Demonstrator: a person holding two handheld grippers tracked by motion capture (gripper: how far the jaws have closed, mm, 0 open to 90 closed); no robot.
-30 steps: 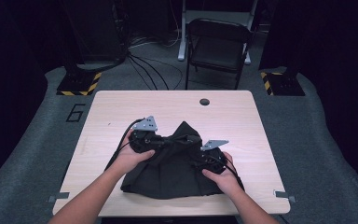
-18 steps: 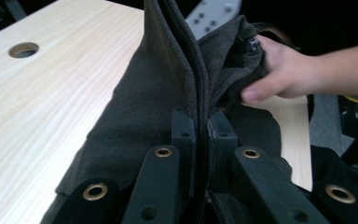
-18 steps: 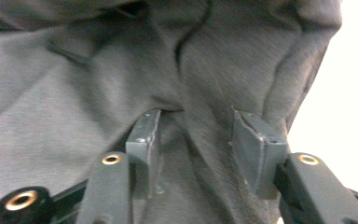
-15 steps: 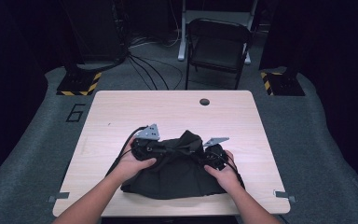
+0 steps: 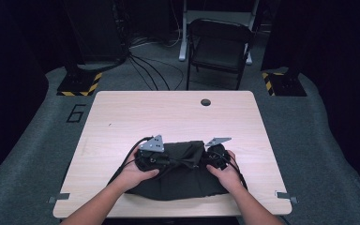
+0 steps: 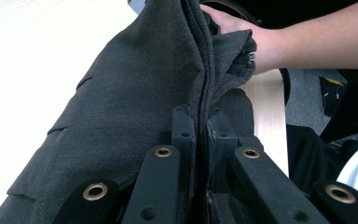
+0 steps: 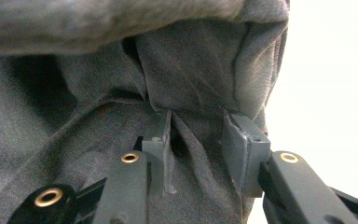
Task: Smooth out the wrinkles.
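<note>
A dark grey garment [image 5: 183,180] lies bunched at the near middle of the wooden table [image 5: 168,112]. My left gripper [image 5: 168,161] is at its left end. In the left gripper view the left gripper [image 6: 200,119] is shut on a thick fold of the garment [image 6: 135,79], and the person's other hand [image 6: 270,42] grips cloth farther off. My right gripper [image 5: 207,161] is at the garment's right end. Its jaws have just been closing; in the right gripper view the right gripper [image 7: 198,130] has slack, wrinkled garment [image 7: 191,70] between pads that still stand apart.
A round cable hole [image 5: 206,102] is set in the table's far side. Behind the table stand a folding chair [image 5: 220,47] and floor cables [image 5: 145,65]. Yellow-black striped stand bases [image 5: 79,84] flank the far corners. Bare tabletop stretches left, right and beyond the garment.
Both hands have come down and slightly toward the near edge. The raised peak of cloth between the grippers has sunk into a low fold.
</note>
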